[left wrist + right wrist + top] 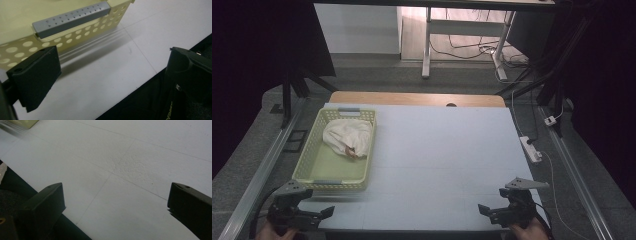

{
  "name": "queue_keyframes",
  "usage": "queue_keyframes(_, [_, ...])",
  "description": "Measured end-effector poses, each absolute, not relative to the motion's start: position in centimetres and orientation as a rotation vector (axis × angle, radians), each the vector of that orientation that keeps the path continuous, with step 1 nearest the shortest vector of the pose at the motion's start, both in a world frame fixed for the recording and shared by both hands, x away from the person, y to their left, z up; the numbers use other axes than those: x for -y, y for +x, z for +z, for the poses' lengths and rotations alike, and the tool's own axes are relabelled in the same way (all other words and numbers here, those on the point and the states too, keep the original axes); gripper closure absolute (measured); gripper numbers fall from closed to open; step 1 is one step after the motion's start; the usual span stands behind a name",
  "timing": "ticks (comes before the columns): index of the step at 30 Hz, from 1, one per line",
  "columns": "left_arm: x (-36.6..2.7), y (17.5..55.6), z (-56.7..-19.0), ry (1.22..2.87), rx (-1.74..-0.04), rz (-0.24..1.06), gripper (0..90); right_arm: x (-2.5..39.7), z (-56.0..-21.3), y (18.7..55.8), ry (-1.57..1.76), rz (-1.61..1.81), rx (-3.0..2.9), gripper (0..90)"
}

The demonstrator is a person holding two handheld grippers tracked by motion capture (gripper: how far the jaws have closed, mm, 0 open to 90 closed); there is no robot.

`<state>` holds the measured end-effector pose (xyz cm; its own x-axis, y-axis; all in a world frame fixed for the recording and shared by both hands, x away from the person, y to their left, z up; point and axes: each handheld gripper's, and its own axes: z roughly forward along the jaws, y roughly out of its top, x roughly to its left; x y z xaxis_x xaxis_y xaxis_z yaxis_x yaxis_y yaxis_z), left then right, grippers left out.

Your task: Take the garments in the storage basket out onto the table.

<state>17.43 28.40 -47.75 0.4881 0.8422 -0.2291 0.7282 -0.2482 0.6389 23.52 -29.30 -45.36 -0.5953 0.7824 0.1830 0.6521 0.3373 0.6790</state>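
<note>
Both your left gripper (314, 212) and right gripper (492, 210) stand spread and empty at the table's near edge; the soft, light white cloth (347, 136) in the basket (310, 170) likely pinches best at a raised fold.

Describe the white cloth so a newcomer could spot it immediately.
Start at the white table, then go to the pale yellow perforated basket on its left side. The cloth lies bunched in the basket's far half, the sole soft white bundle, with a small reddish mark near its front edge.

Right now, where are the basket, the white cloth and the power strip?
Basket (306, 156), high view, its left wall.
White cloth (346, 134), high view, middle of the bundle.
Power strip (530, 148), high view, middle of its body.
</note>
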Motion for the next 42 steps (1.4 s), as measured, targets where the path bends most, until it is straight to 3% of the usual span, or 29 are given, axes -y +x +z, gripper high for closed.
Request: queue_keyframes(42, [-28.4, 18.4, -46.7, 2.015, -1.255, 0.282, 0.0, 29.1, -45.6, 23.8, 1.321, 1.081, -2.459, 1.0])
